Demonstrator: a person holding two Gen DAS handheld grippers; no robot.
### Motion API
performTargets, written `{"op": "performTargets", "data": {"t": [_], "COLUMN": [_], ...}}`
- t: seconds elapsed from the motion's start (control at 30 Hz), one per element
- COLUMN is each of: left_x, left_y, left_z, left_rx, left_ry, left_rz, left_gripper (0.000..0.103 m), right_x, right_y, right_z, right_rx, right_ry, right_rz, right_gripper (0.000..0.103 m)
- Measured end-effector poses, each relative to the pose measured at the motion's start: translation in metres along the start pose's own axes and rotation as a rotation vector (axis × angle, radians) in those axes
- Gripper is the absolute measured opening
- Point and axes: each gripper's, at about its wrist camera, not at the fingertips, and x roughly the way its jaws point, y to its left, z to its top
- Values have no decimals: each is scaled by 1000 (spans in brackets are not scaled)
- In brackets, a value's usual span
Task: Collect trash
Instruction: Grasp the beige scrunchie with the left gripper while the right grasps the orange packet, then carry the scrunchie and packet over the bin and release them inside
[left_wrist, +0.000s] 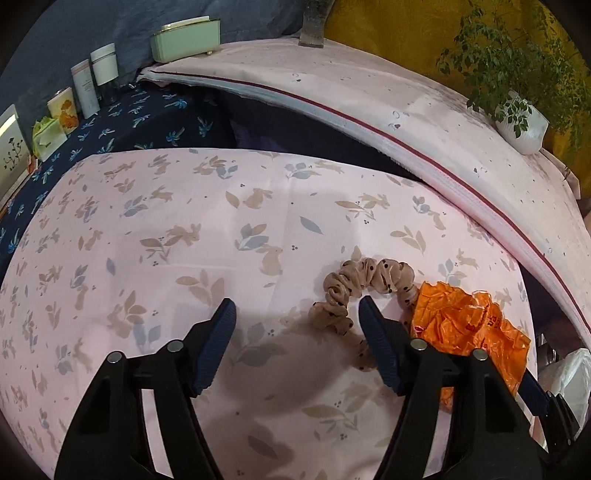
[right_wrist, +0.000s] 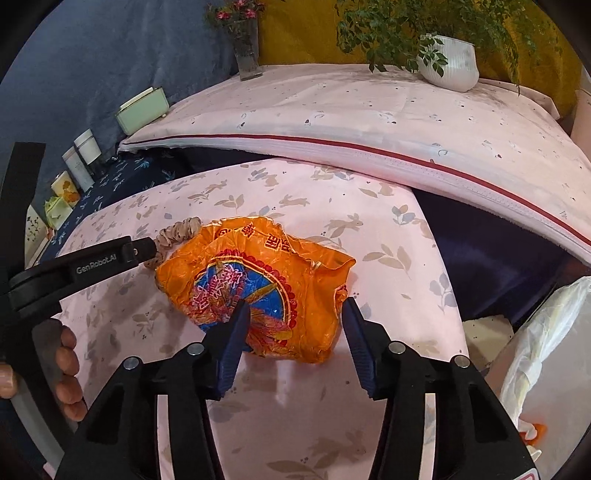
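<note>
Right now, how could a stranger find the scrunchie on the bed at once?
Look at the pink rabbit-print bedsheet. Beside the crumpled orange wrapper lies the scrunchie, touching it. It is beige fabric, ruffled, with dark dots.

Bed (right_wrist: 332, 424) with pink rabbit-and-leaf sheet. Crumpled orange wrapper (right_wrist: 266, 288) lies flat on it, centre of right wrist view. Beige dotted scrunchie (left_wrist: 354, 291) lies on the sheet touching the wrapper's edge at its 10 o'clock. Pink red-striped pad (right_wrist: 369, 110) sits beyond at 12 o'clock, carrying a white plant pot (right_wrist: 452, 64).
</note>
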Motion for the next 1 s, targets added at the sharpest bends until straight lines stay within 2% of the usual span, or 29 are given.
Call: {"op": "performTargets", "data": {"t": [0.07,0.13,0.2,0.27,0.43,0.67,1.0], "left_x": [8,9,8,7,-5,-33,-94], "left_y": [-1,-6,-10,-14,-13,-13,-31], "left_z": [0,0,-2,-5,-19,-52,-99], "left_rx": [-3,19,44,60,56,47,75], "left_ry": [8,-10,-15,-18,-8,6,-9], "left_rz": [-8,-2,-4,-6,-35,-47,-87], "left_gripper": [57,53,42,24,11,9,9], "right_x": [4,5,6,5,-4,-37,-98], "right_y": [-1,1,1,0,-2,-8,-30], "right_z": [-1,-2,-3,-4,-12,-35,-65], "right_rx": [-6,-22,-29,-24,-6,8,51], "right_ry": [10,3,0,-2,-9,-27,-66], "right_rz": [0,-6,-7,6,17,10,15], "right_gripper": [34,32,27,18,14,10,9]}}
